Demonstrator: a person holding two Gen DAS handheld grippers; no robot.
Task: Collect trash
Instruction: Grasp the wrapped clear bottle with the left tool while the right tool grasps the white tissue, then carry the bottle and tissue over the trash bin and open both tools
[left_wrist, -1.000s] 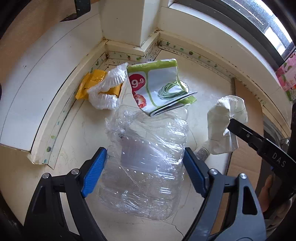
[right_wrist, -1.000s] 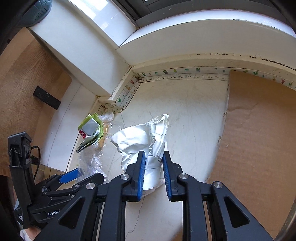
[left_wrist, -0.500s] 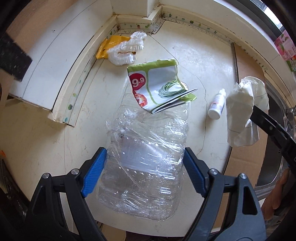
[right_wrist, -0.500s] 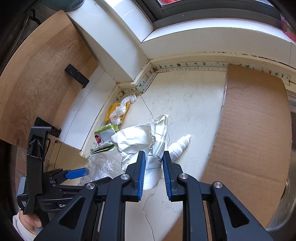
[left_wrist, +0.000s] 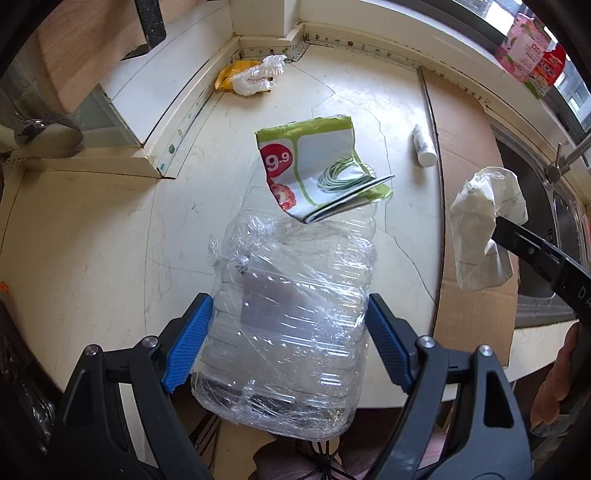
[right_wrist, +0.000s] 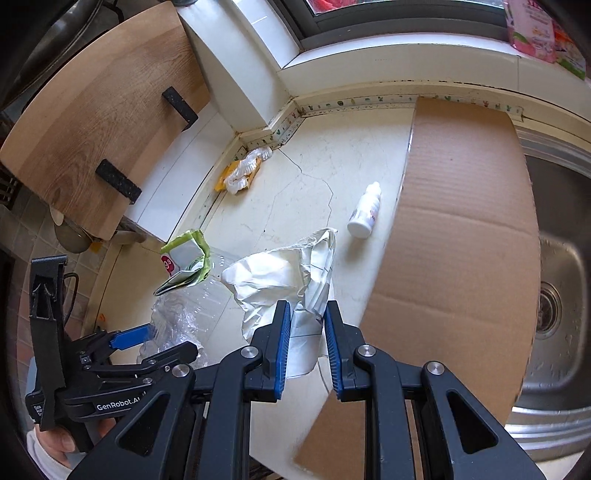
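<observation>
Left fingers (left_wrist: 284, 343) grip crushed bottle (left_wrist: 291, 317), right fingers (right_wrist: 306, 343) pinch crumpled paper (right_wrist: 280, 280), above dropper bottle (right_wrist: 365, 212).

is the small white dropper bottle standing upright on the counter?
No. The white dropper bottle lies on its side on the counter, beside the edge of the cardboard sheet.

I'm getting bright daylight off the window (right_wrist: 388, 22), soft shadows, sharp centres, heavy fisheye bending and dark corners.
</observation>
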